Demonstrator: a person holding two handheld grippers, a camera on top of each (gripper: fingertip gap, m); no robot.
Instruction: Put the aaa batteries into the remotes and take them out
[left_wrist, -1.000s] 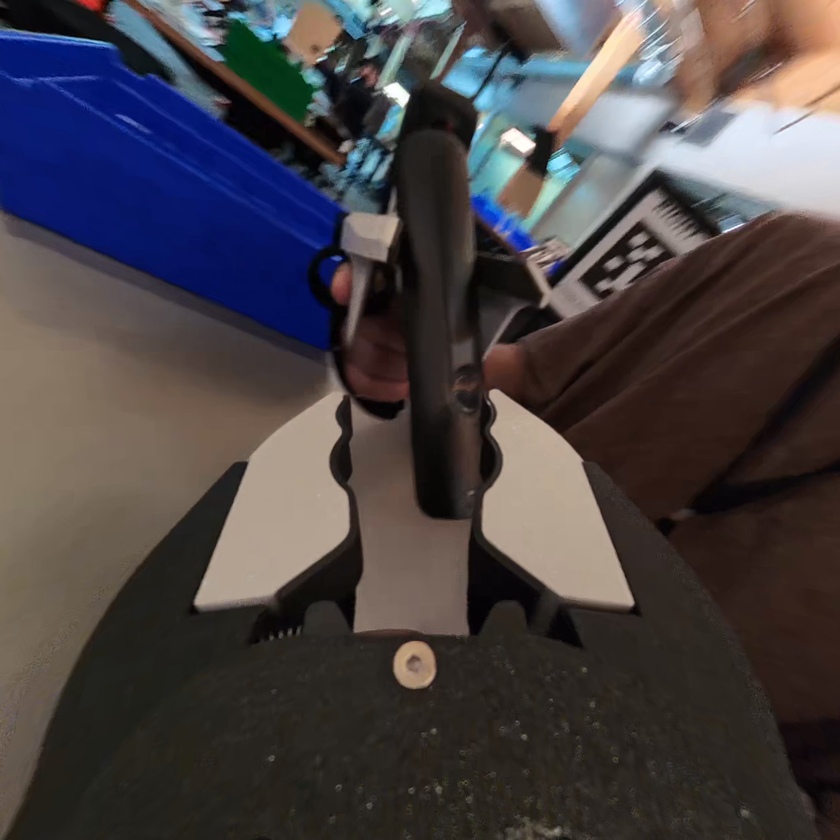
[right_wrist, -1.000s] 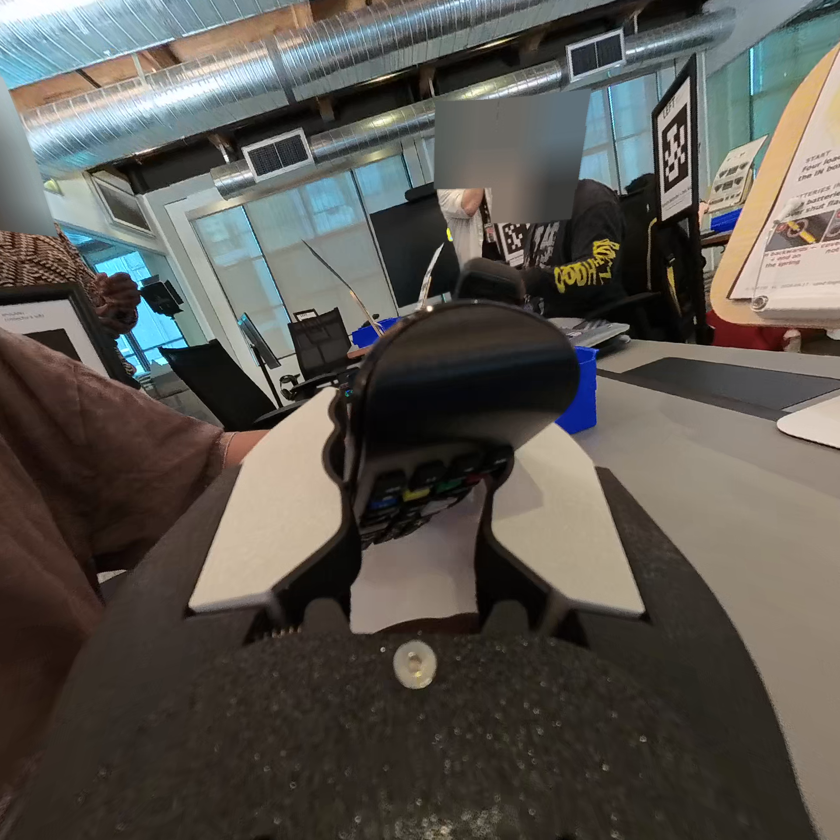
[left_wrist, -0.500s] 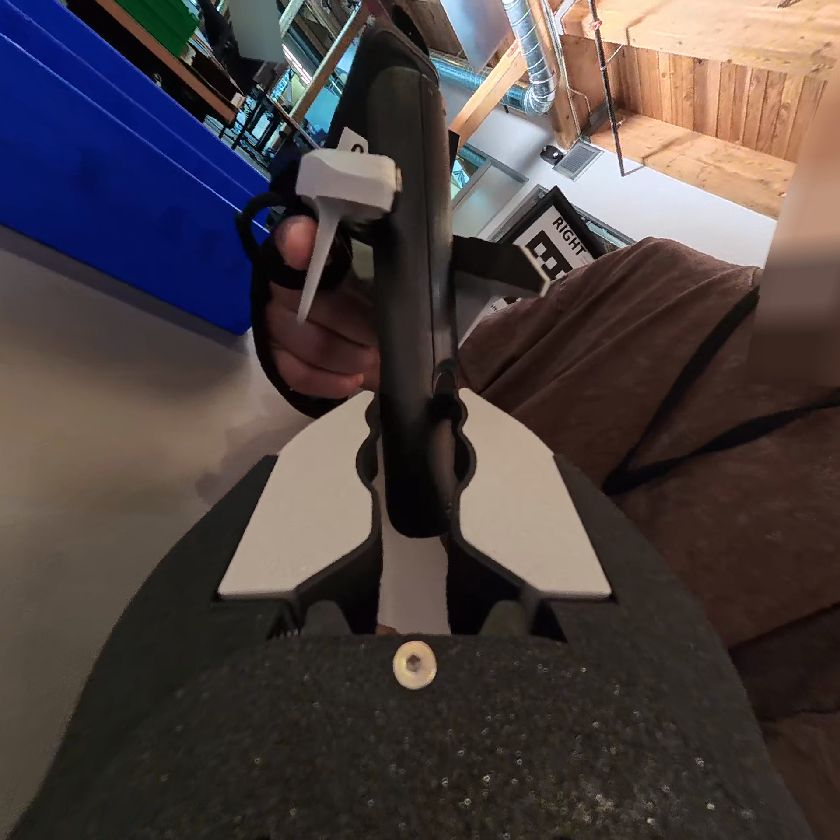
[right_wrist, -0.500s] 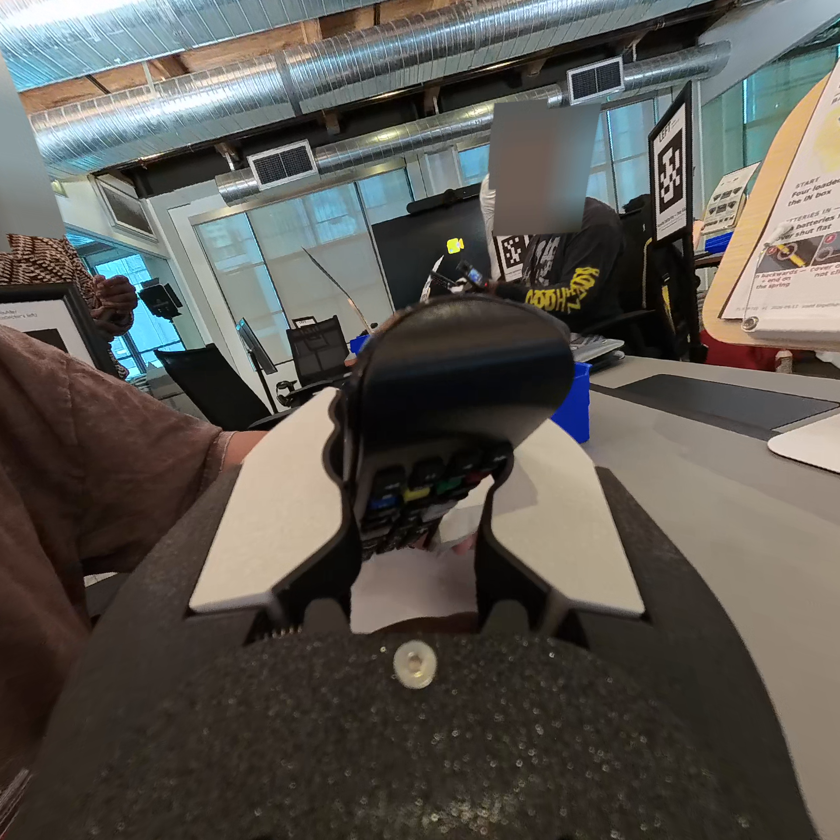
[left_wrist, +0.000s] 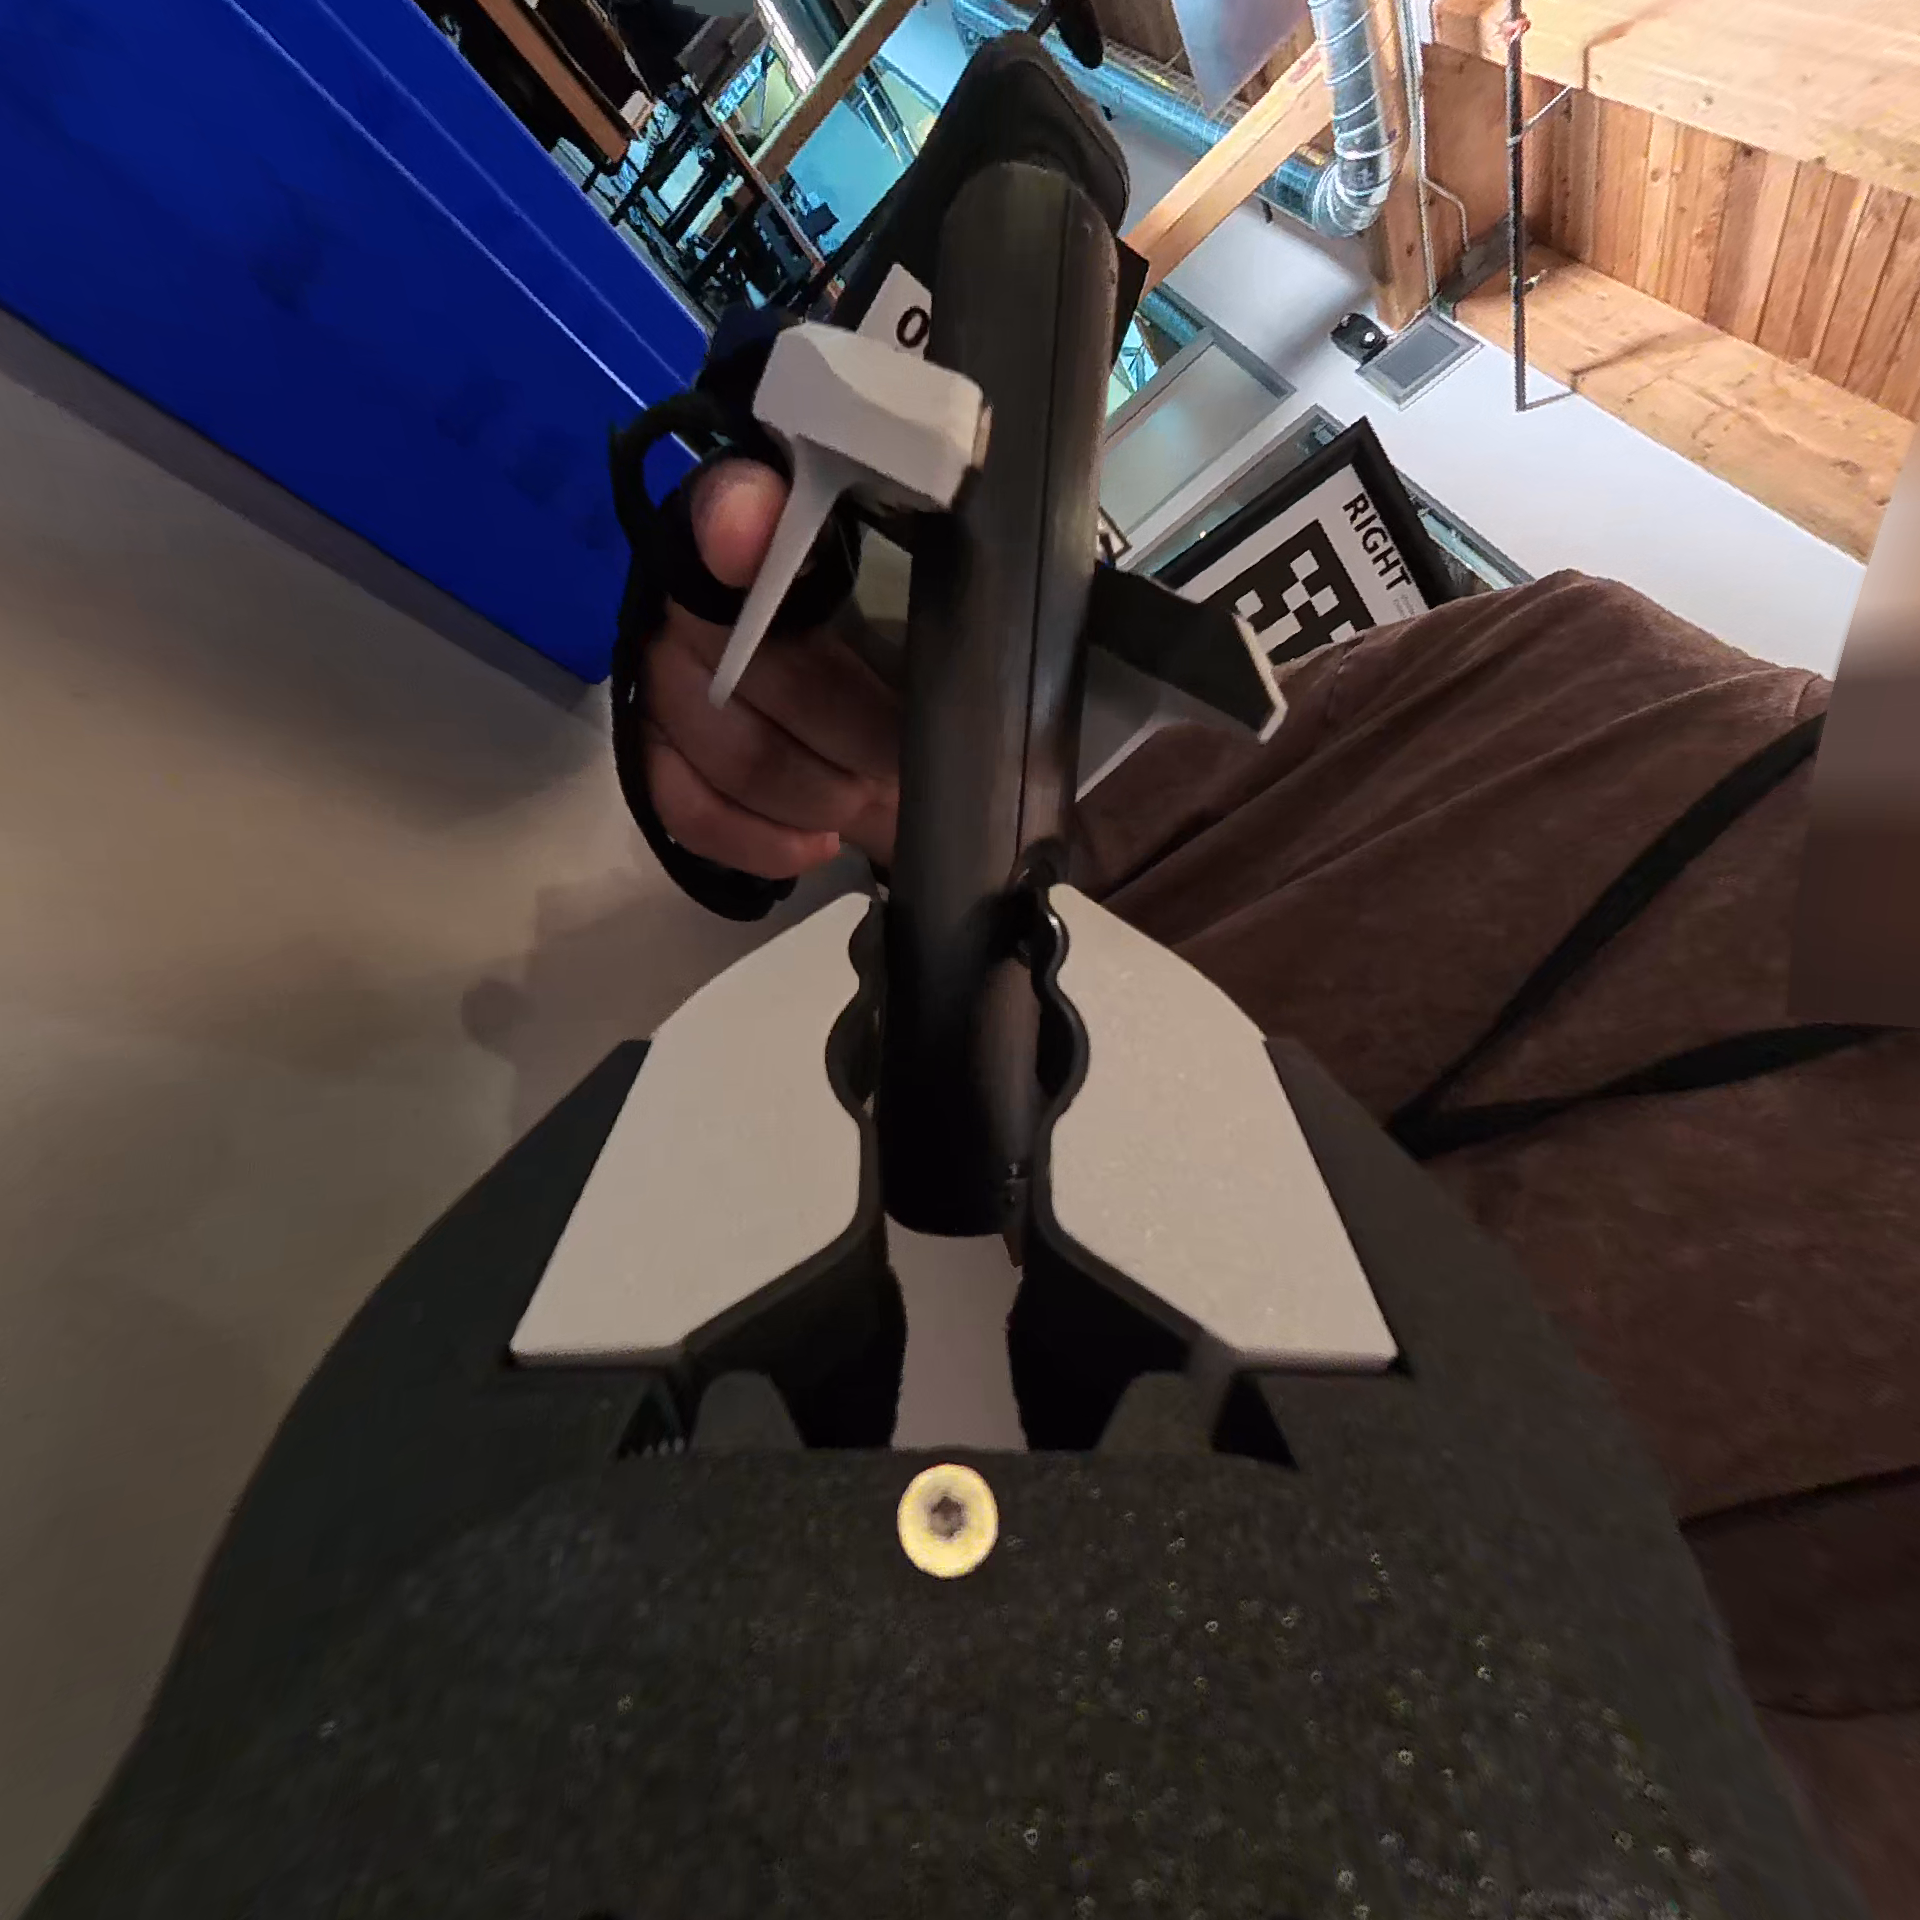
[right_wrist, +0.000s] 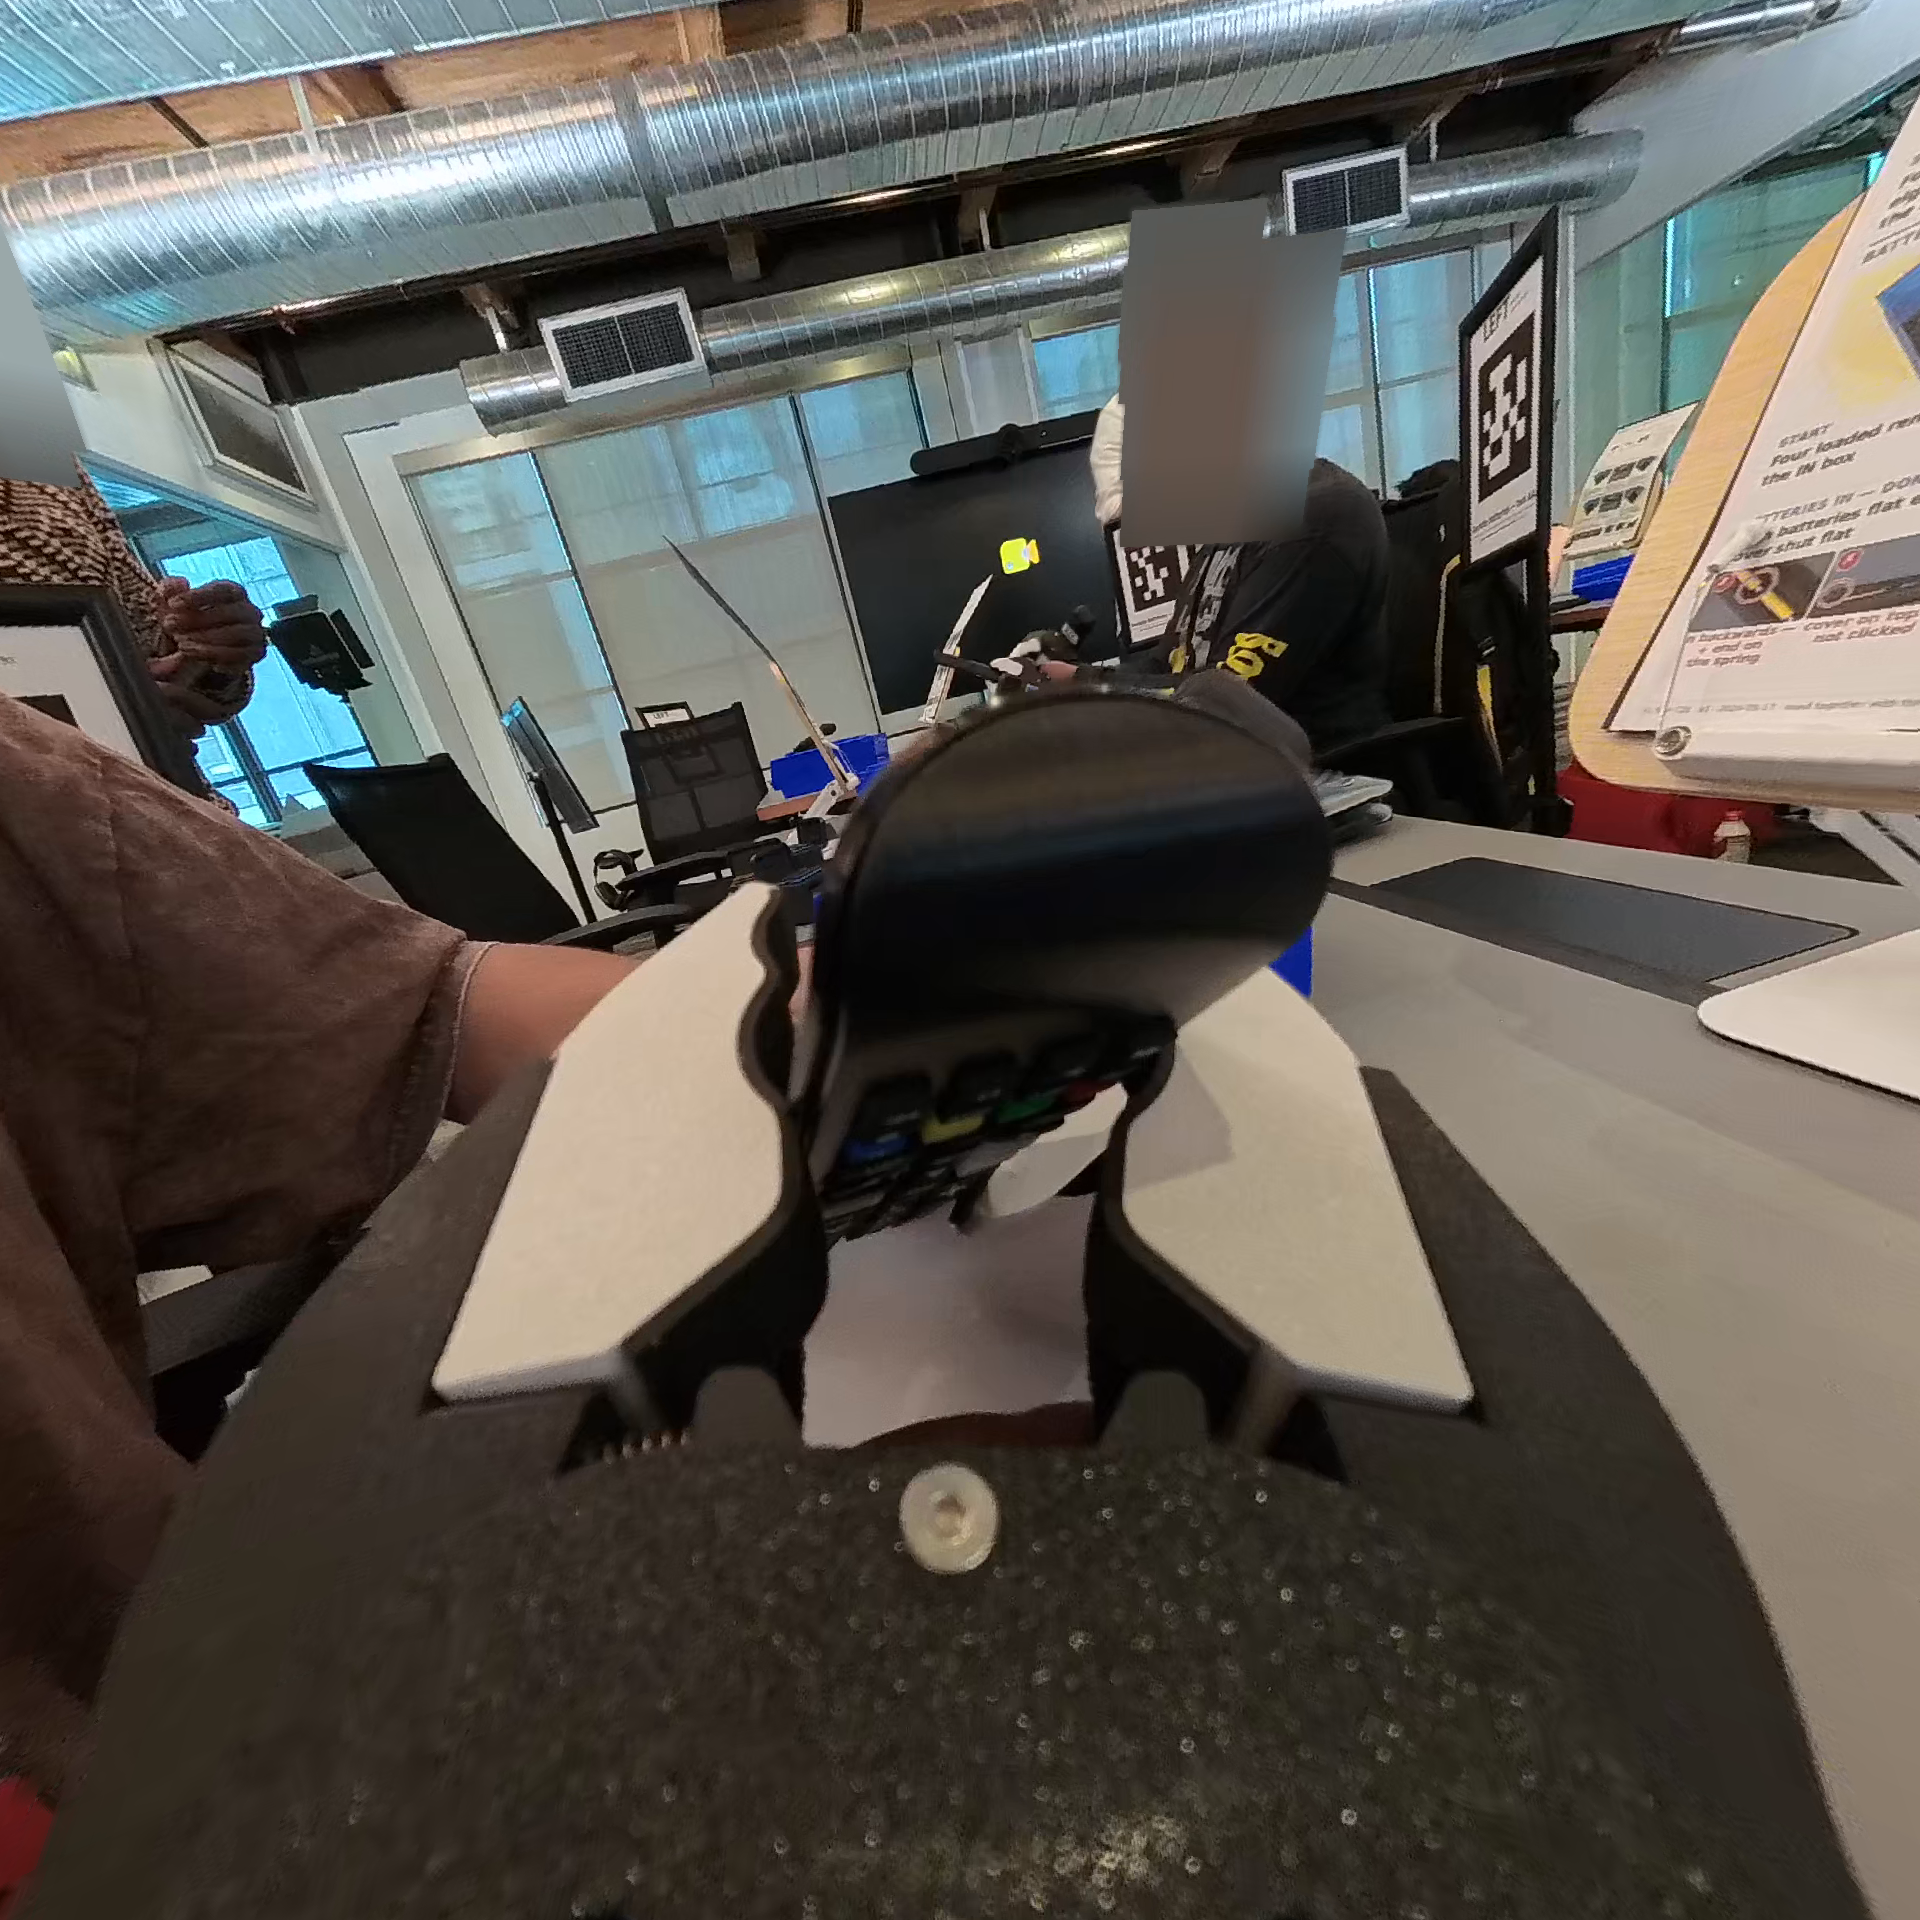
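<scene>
Since a second ago: left wrist view has tilted up, the blue bin slid toward the upper left and wooden ceiling beams came into frame. The remote sat loose in a wider gap then; now the fingers are tight against it. Right view barely changed, the seated person in the background shifted a bit.

Left wrist view: left gripper (left_wrist: 961, 1039) is clamped on the near end of a black remote (left_wrist: 992, 727), seen edge-on. Long axis runs straight away from the camera, along the fingers, far end up toward the ceiling. Further out on the same remote, the right gripper (left_wrist: 883, 457) holds it from the side, with a hand (left_wrist: 758, 727) on its handle. Blue bin (left_wrist: 312, 281) on the grey table (left_wrist: 260, 883) at left. Brown sleeve (left_wrist: 1507, 883) fills the right side. A framed marker board (left_wrist: 1320, 582) stands behind.

Right wrist view: right gripper (right_wrist: 951, 1039) is closed across the remote (right_wrist: 1049, 914), one finger on each long edge. Its rounded black back faces up and away, button side faces down toward the camera; coloured keys (right_wrist: 966, 1122) show underneath. Long axis crosses the fingers, roughly left-to-right and foreshortened, so I can't tell exactly. Remote is off the grey table (right_wrist: 1558, 1091), held in the air by both grippers. Instruction sheet on a board (right_wrist: 1787, 540) at right; person seated at a desk behind.
</scene>
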